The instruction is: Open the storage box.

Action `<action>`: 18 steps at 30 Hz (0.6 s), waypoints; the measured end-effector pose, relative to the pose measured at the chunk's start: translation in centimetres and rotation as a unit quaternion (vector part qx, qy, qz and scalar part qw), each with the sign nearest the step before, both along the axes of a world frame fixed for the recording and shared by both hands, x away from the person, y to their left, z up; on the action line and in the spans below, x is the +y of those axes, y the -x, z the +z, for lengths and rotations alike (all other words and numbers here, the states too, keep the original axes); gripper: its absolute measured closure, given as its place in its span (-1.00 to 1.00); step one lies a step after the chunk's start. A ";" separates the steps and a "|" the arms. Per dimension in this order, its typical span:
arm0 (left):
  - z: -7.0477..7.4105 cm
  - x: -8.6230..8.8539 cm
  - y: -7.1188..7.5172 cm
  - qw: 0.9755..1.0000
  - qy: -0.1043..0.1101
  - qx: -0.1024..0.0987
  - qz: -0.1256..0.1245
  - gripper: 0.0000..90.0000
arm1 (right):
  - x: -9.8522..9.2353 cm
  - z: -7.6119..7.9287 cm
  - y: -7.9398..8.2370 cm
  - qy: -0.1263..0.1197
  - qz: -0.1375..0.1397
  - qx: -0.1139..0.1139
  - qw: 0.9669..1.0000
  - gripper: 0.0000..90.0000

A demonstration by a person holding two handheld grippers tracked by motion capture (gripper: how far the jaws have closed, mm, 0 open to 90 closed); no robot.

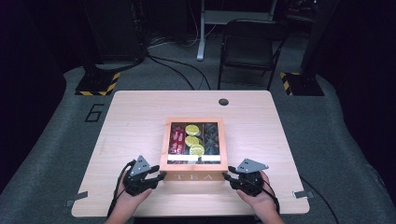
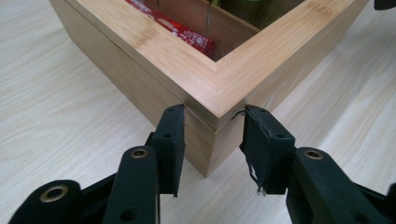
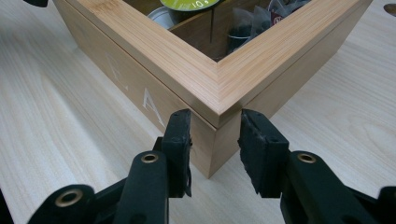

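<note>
— Gripping of the wooden tea box at its two near corners is what seems to be in hand. The box is seen near the front middle of the table, with TEA lettered on its front wall and its glass-paned lid shut.

— How are the jaws placed?

— The left gripper is set astride the near left corner, its pads pressed to the two walls just under the lid seam. The right gripper is set likewise on the near right corner, jaws narrowed onto the wood.

— What is inside?

— Red sachets, yellow-green capsules and dark tea bags can be made out through the pane.

— And next?

— A lift or slide of the whole box is judged likely; both grips would have to be kept even, since corners pinched on slanted faces could slip out.
</note>
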State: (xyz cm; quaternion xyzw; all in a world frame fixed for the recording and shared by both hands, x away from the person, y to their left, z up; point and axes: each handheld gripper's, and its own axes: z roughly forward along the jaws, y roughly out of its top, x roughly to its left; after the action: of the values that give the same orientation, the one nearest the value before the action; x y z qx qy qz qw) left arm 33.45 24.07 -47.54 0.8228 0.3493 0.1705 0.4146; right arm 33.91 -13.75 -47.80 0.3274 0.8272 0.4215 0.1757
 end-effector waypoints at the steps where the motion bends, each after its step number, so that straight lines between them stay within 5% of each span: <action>1: 0.0 0.0 0.1 1.000 0.001 0.003 0.000 0.32 | 0.0 0.0 0.0 -0.001 -0.002 -0.001 1.000 0.41; 18: 0.8 -0.4 -0.2 1.000 0.004 -0.003 0.008 0.29 | 0.1 0.7 -0.1 -0.016 -0.007 -0.012 1.000 0.42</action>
State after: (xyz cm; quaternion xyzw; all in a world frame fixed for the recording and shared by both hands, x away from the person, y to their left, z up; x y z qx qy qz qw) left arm 33.68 23.65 -46.73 0.8178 0.3550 0.1752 0.4178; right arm 34.06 -13.66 -47.10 0.3312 0.8158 0.4371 0.1834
